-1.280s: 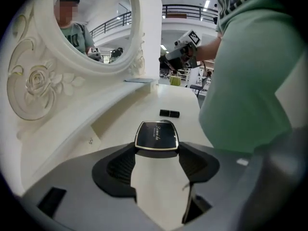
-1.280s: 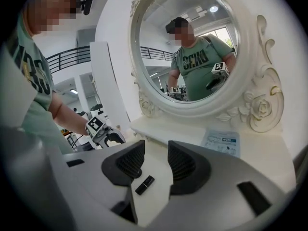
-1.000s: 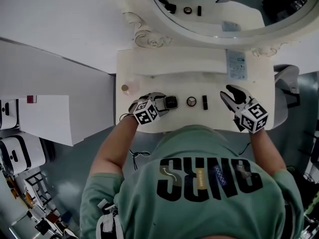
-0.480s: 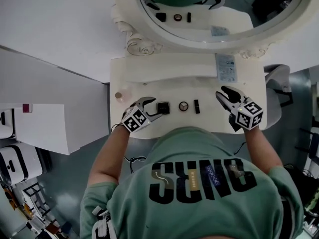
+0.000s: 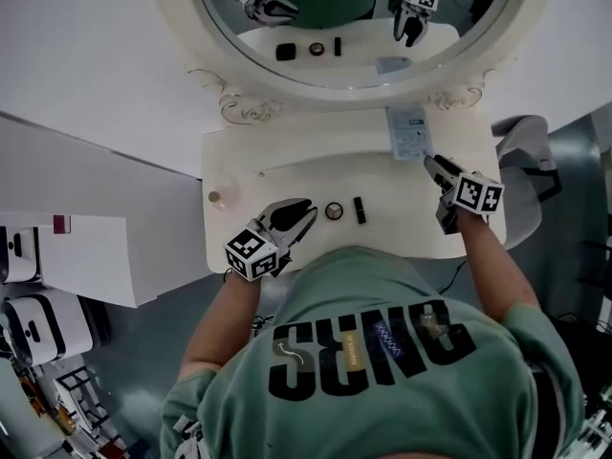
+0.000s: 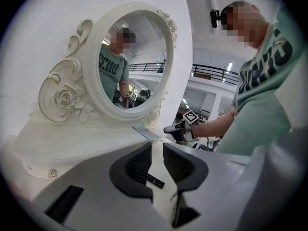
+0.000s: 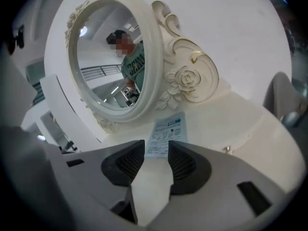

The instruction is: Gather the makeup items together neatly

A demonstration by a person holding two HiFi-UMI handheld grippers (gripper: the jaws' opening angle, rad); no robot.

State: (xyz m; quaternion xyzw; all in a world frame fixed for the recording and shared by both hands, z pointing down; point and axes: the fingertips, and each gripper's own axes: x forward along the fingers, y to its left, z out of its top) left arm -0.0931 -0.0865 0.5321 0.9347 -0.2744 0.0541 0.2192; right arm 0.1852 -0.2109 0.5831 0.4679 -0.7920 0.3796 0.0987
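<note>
Jaws of left hand-held gripper [image 6: 156,163] just closing, right one [image 7: 157,165] half-open, both empty.

The cream dressing table [image 5: 251,182] bears a round compact [image 5: 334,210], black lipstick [image 5: 360,209], leaflet [image 5: 408,130] and perhaps a cap [image 5: 216,198].

Head view high overhead, steeply down on dressing table [image 5: 287,175], left gripper view low behind its jaws, facing mirror [image 6: 130,61] and right gripper [image 6: 167,128], right gripper view likewise, leaflet [image 7: 166,134] just ahead, mirror shared by all three.
</note>
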